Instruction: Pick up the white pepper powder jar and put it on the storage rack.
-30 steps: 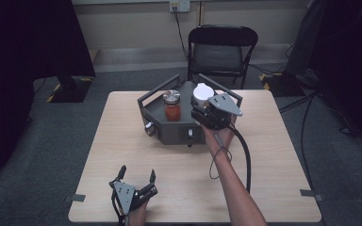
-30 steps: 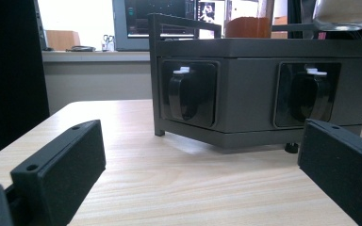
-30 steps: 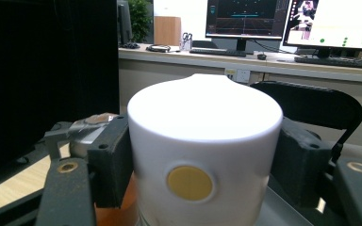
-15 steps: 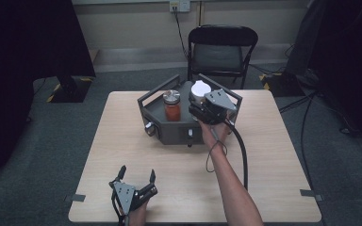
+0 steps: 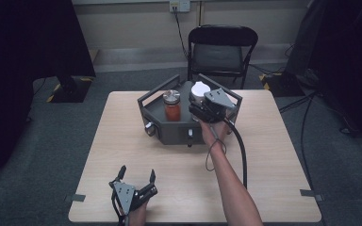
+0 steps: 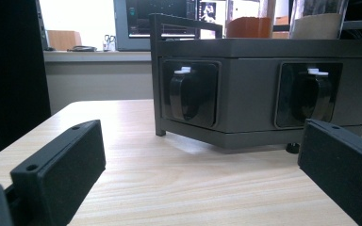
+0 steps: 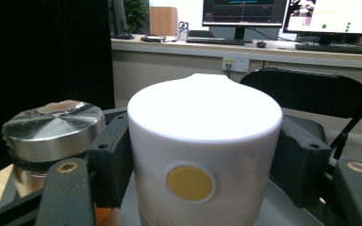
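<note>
A light wooden table (image 5: 273,155) carries the whole job, with a folding chair (image 5: 222,47) standing past its far edge. Toward the far middle of the table sits a dark grey tray-like box (image 5: 169,132) with raised rails and knobs on its near faces; the left gripper view shows two of those knobs (image 6: 185,94) side by side.

On top of the box, at its right, stands the white jar (image 7: 202,155) with a round yellow spot on its near wall. The right gripper (image 5: 206,109) reaches in from the near side, and its jaws press against both sides of the jar, so the grasp looks made. Whether the jar is resting on the box or just off it, I cannot tell. Judging from this, the gripping step is done and the carrying, lifting or setting down is what remains.

Just left of the white jar stands a glass jar (image 5: 171,105) with a metal lid and red contents, close enough to be knocked if the white jar swings left. The box rails also hem in any sideways exit.

The left gripper (image 5: 135,179) rests at the near left of the table, jaws spread wide and holding nothing, well apart from the box.
</note>
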Motion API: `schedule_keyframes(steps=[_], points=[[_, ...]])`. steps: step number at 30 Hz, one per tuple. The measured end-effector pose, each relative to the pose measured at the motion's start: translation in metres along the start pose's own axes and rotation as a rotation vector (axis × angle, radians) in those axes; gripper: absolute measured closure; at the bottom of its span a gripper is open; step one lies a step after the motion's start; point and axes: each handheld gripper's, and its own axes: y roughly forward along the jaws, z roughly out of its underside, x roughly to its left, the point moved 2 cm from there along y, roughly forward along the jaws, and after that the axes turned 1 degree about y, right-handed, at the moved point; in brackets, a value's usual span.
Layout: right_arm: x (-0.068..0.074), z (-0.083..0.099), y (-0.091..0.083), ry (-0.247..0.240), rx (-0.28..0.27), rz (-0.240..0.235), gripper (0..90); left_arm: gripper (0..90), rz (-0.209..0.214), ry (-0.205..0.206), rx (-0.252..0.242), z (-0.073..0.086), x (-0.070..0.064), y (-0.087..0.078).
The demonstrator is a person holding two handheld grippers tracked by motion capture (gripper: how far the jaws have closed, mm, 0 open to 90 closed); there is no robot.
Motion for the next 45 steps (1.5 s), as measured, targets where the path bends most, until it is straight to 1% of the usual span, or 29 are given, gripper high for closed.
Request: schedule_keyframes(steps=[2,5,7,10,11,12,17,22,28,29,30,31,32,34,36,40,42,45], points=[[-0.001,0.000,0.001,0.006,0.005,0.002,30.4,0.8,0.000,0.000,0.000,0.000,0.000,0.000],[-0.004,0.001,0.002,0.028,0.012,0.002,30.4,0.8,0.000,0.000,0.000,0.000,0.000,0.000],[-0.005,0.002,0.002,0.025,0.007,-0.003,30.3,0.8,0.000,0.000,0.000,0.000,0.000,0.000],[-0.001,0.001,0.002,0.006,0.014,0.001,30.2,0.8,0.000,0.000,0.000,0.000,0.000,0.000],[0.000,-0.002,0.003,0.012,0.024,0.010,30.2,0.8,0.000,0.000,0.000,0.000,0.000,0.000],[-0.001,-0.003,0.004,0.017,0.033,0.007,30.2,0.8,0.000,0.000,0.000,0.000,0.000,0.000],[-0.001,-0.008,0.004,0.012,0.052,0.006,30.3,0.8,0.000,0.000,0.000,0.000,0.000,0.000],[-0.002,-0.008,0.005,0.011,0.052,0.003,30.3,0.8,-0.003,0.000,0.000,0.000,0.000,0.000],[-0.004,-0.006,0.005,0.031,0.046,0.001,29.6,0.8,-0.003,0.000,0.000,0.000,0.000,0.000],[-0.005,-0.006,0.005,0.044,0.048,-0.006,27.9,0.8,-0.003,0.000,0.000,0.000,0.000,0.000],[-0.008,-0.006,0.006,0.071,0.053,-0.015,20.9,0.8,-0.003,0.000,0.000,0.000,0.000,0.000],[-0.007,-0.005,0.006,0.092,0.054,0.000,15.0,0.8,-0.002,0.000,0.000,0.000,0.000,0.000],[-0.006,-0.003,0.007,0.103,0.048,0.020,10.3,0.8,-0.002,0.000,0.000,0.000,0.000,0.000],[-0.005,0.003,0.008,0.101,0.033,0.030,4.6,0.8,-0.002,0.000,0.000,0.000,0.000,0.000],[-0.002,0.004,0.008,0.087,0.037,0.055,0.3,0.8,-0.002,0.000,0.000,0.000,0.000,0.000],[-0.003,0.008,0.006,0.080,0.009,0.055,0.0,0.8,-0.002,0.000,0.000,0.000,0.000,0.000],[-0.003,0.008,0.005,0.071,0.005,0.054,0.0,0.8,-0.002,0.000,0.000,0.000,0.000,0.000],[-0.006,0.005,0.003,0.072,0.029,0.038,0.0,0.8,-0.002,0.000,0.000,0.000,0.000,0.000]])
